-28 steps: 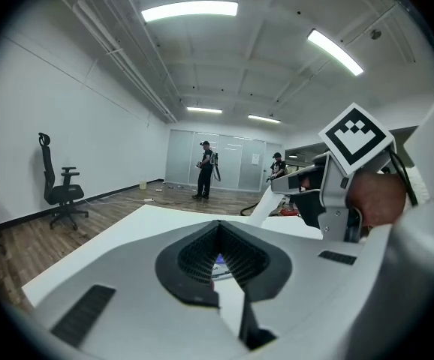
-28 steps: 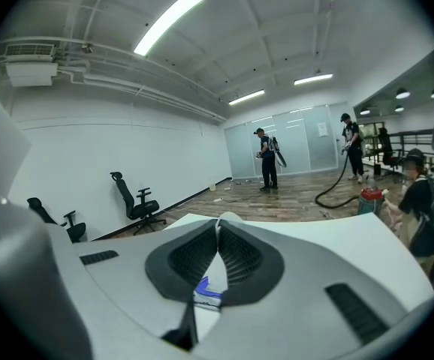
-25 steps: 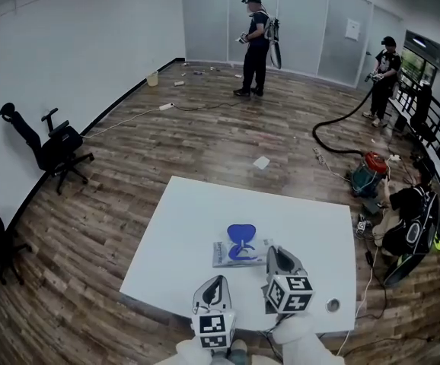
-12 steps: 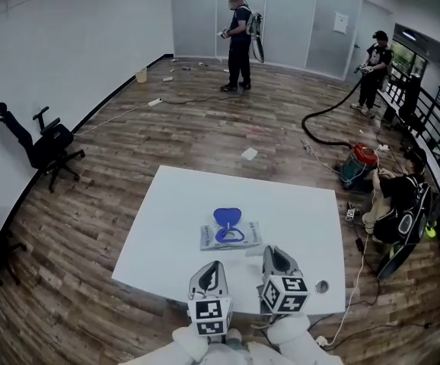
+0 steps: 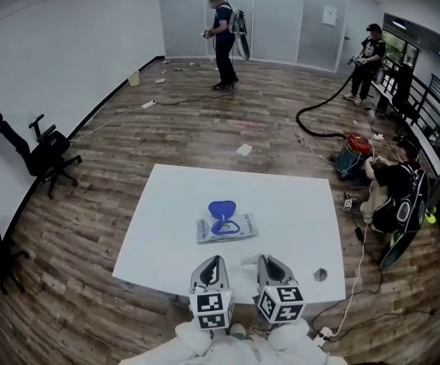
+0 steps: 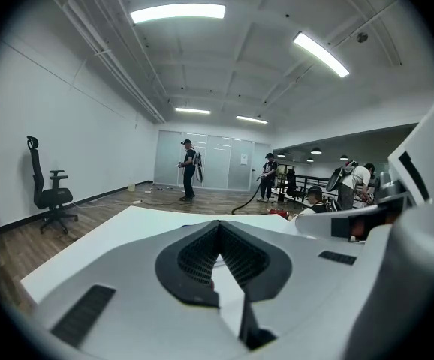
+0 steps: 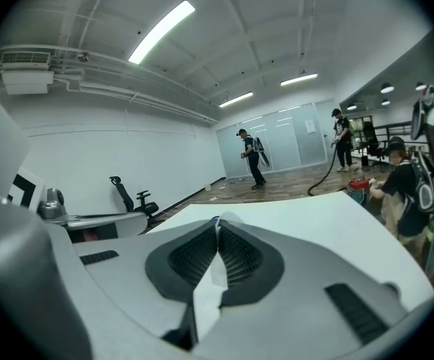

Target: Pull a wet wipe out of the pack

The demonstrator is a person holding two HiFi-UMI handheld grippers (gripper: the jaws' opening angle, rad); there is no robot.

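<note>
The wet wipe pack (image 5: 226,227) lies flat in the middle of the white table (image 5: 159,226), its blue lid (image 5: 221,208) flipped up on the far side. My right gripper (image 5: 266,261) (image 7: 218,223) hangs over the near edge, right of and nearer than the pack. It is shut on a white wet wipe (image 7: 208,295) whose corner (image 5: 248,260) pokes out past the jaw tips. My left gripper (image 5: 213,263) (image 6: 218,227) hovers beside it, nearer than the pack, with its jaws closed and nothing visibly held.
A round cable hole (image 5: 320,274) sits in the table's near right corner. A person (image 5: 391,196) sits on the floor to the right, by a red vacuum (image 5: 355,154) with a long hose. Two people (image 5: 221,27) stand far back. Office chairs (image 5: 41,154) stand at left.
Both grippers have drawn back from the pack toward the table's near edge, the right one further, carrying the wipe. The pack has stayed on the table.
</note>
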